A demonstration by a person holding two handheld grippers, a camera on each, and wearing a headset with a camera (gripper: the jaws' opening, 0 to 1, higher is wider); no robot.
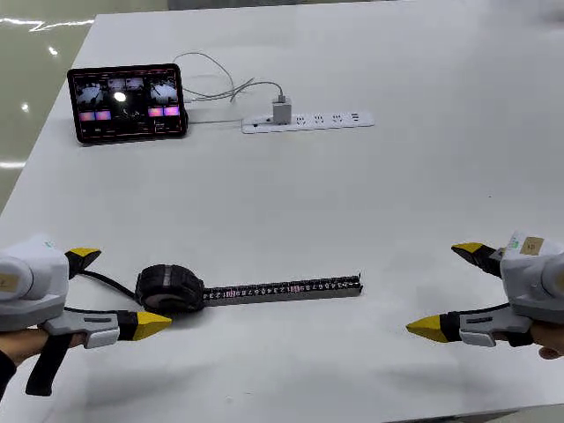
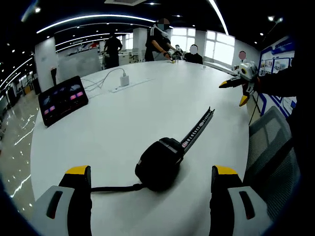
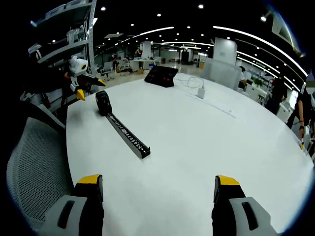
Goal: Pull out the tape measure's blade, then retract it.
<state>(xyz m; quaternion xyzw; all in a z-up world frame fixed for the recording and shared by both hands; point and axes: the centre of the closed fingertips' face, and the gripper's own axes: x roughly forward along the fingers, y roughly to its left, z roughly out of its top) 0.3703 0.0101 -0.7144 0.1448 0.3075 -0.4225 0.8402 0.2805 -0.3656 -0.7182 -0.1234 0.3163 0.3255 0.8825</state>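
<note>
The left hand-held gripper (image 1: 123,289) is released, yellow-tipped jaws spread either side of the black round-cased tape measure (image 1: 167,286) on the white counter (image 1: 352,203). The tape measure's dark numbered blade (image 1: 282,289) lies extended; beyond its tip, well apart, the right hand-held gripper (image 1: 443,289) is released too.

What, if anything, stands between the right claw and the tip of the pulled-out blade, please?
Nothing visible does. Only bare table lies between the open right claw and the tip of the blade. The tablet and power strip sit far back, well off that path.
</note>
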